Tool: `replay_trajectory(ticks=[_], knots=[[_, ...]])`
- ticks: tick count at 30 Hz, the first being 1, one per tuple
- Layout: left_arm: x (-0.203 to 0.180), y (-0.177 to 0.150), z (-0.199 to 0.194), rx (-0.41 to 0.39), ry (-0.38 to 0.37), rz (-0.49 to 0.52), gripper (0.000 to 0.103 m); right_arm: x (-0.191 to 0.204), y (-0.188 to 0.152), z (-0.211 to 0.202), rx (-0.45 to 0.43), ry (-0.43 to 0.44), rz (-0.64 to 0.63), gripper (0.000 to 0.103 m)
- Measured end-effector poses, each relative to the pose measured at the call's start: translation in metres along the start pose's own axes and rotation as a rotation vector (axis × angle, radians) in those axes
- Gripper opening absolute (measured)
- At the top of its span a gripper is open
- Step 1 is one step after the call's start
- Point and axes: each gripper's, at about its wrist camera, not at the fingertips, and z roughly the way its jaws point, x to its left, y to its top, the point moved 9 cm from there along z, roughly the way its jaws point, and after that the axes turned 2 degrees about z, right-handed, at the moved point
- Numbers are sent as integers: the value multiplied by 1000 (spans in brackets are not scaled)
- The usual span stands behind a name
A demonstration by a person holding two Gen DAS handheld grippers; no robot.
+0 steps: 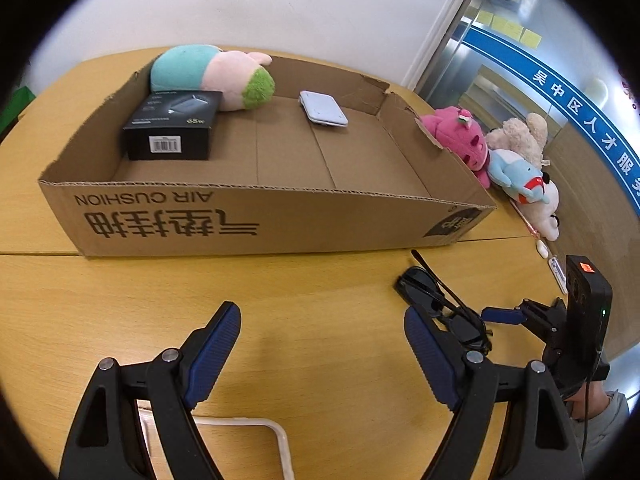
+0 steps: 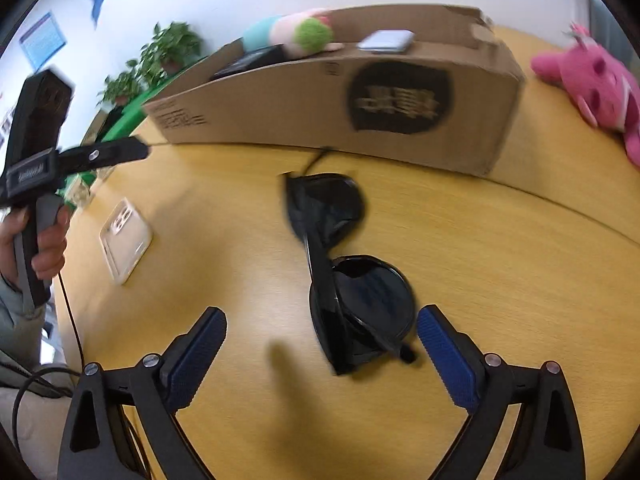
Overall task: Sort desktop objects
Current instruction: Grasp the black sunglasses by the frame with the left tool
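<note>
Right wrist view: both grippers' fingers spread wide, empty; sunglasses (image 2: pixel 344 268) on table (image 2: pixel 500 280) near right fingers (image 2: pixel 448 354).

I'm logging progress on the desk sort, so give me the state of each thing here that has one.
cardboard box: open-topped, partly filled.
black carton: in the box, lying flat.
green-and-pink plush: in the box, on its side.
sunglasses: folded, on the table.
phone case: flat on the table.
pink plush: outside the box.
left gripper: open, empty.
right gripper: open, near the sunglasses.
</note>
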Motion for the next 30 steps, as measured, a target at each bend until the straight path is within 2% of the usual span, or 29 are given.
replay_trajectory(ticks=[3, 7, 9, 13, 17, 22, 25, 26, 28, 30], knots=[[-6, -3, 8, 23, -52, -19, 84, 3, 3, -1, -10, -65, -39, 98], [-23, -6, 24, 74, -151, -43, 83, 4, 4, 16, 22, -95, -64, 95], [-33, -6, 34, 95, -193, -42, 83, 12, 2, 17, 8, -136, -107, 88], [-55, -9, 61, 166, -276, -55, 81, 19, 1, 12, -18, -184, -119, 61], [-82, -16, 87, 237, -331, -48, 79, 22, 0, 11, -40, -194, -90, 60], [-111, -18, 101, 269, -380, -10, 68, 34, 0, 10, -66, -145, -65, 59], [-113, -17, 102, 260, -351, 8, 66, 39, 5, 14, -72, -152, -67, 59], [-110, -17, 102, 259, -339, 8, 54, 39, 6, 14, -74, -150, -62, 59], [-99, -18, 103, 261, -318, -14, 37, 37, 6, 13, -78, -139, -46, 59], [-91, -19, 102, 267, -367, -73, 37, 38, 6, 13, -78, -144, -52, 59]])
